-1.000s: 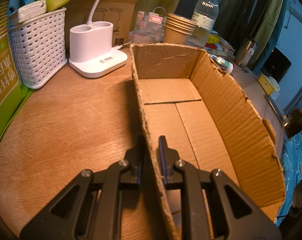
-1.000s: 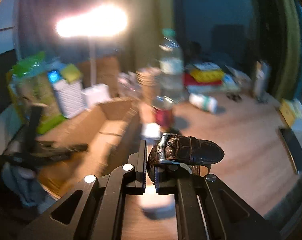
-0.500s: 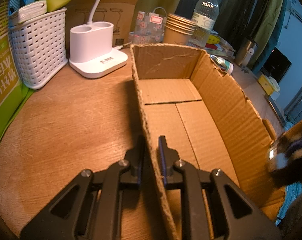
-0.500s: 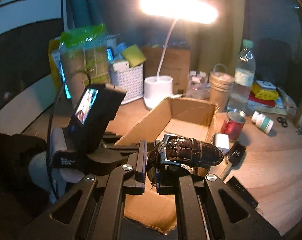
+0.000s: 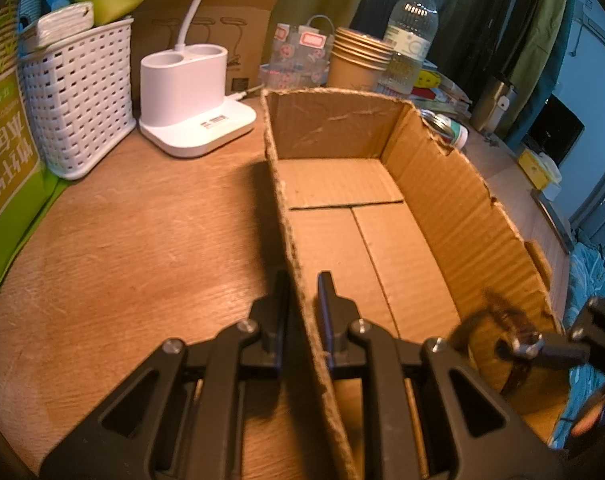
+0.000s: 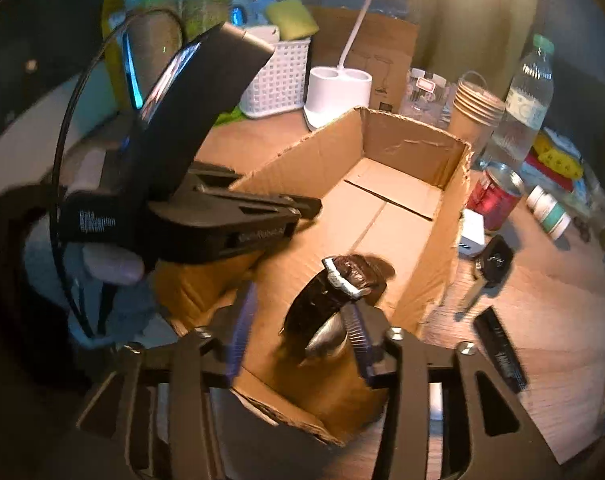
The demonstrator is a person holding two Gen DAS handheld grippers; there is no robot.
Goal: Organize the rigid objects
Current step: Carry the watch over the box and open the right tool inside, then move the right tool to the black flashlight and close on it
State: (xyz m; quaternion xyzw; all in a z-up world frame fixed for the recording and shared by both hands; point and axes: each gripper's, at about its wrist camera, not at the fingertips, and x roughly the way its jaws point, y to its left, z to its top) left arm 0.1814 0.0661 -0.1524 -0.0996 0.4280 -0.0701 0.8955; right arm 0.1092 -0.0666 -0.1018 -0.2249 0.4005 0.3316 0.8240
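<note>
The wooden table (image 5: 134, 240) carries an open cardboard box (image 5: 454, 200). The left gripper (image 5: 303, 292) has its jaws narrow, pinching the box's left wall between them. The right gripper (image 6: 298, 320) hangs over the box's near end, jaws spread wide. A dark leather-strapped watch (image 6: 338, 292) sits between those fingers, leaning against the right one (image 6: 358, 332), above the box floor.

The right gripper (image 6: 300, 322), jaws spread, hangs over the cardboard box (image 6: 406, 216) beside a watch (image 6: 338, 292).
</note>
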